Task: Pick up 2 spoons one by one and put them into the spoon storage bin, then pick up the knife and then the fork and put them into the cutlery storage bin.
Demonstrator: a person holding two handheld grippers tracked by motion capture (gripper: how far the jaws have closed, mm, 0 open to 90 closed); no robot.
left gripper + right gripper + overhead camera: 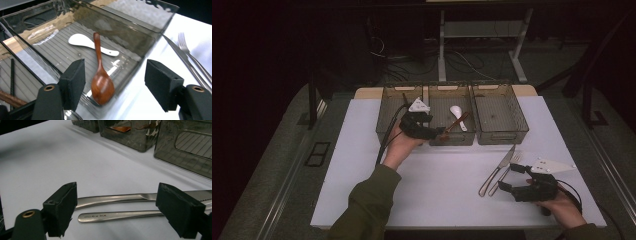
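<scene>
L gripper (115,85) stood open, gripping nothing | wooden spoon (101,77) lay in middle bin (437,141), bowl propped on near wall at 6 o'clock – might tip out | R gripper (116,207) open astride knife (112,199) and fork (117,216); risk of pinching both

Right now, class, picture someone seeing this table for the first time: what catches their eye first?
Probably the three smoky bins in a row at the table's far edge. In the middle one a brown wooden spoon lies across a white spoon, with the open left gripper just in front. Near the right gripper, a steel knife and fork gleam on the white tabletop.
</scene>
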